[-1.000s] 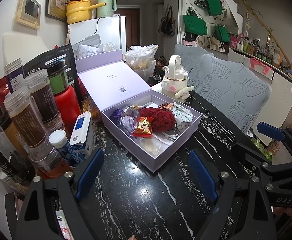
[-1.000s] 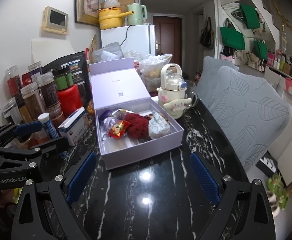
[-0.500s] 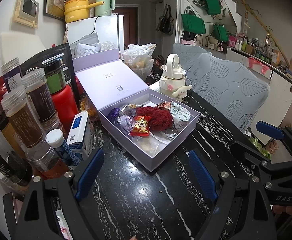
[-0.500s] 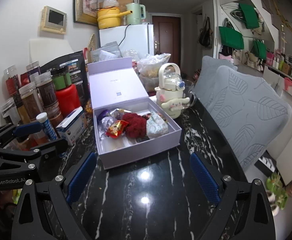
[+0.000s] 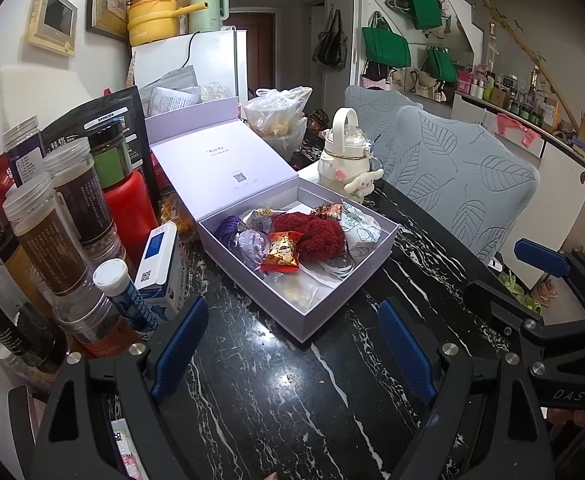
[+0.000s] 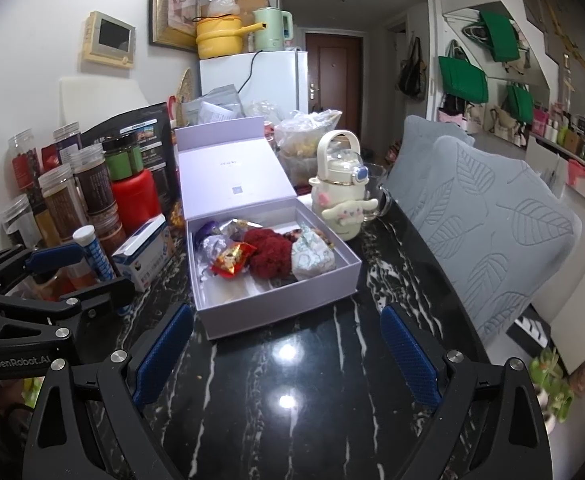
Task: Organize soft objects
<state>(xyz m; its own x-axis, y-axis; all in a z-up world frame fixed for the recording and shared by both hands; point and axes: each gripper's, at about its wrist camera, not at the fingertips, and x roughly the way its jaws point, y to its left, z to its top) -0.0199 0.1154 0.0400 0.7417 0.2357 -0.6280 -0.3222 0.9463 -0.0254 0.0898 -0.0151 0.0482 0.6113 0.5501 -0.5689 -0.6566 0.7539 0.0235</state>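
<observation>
Both grippers — left gripper (image 5: pixel 292 344) and right gripper (image 6: pixel 288 354) — are hovering spread and empty; the lavender box (image 6: pixel 284 304), holding the red plush (image 6: pixel 270 254), is lying straight ahead near the desk's middle — neither clearly nearer.

"GenRobot.AI" is printed in white on the black body of the left gripper (image 6: pixel 24 361), and "DAS" is stamped on the black frame of the right gripper (image 5: pixel 568 395). The yellow electric pot (image 5: pixel 154 26) on the white fridge reads "Cooker". The open lavender gift box lid (image 5: pixel 228 168) carries a small line of print and a QR code, both too fine to read.
</observation>
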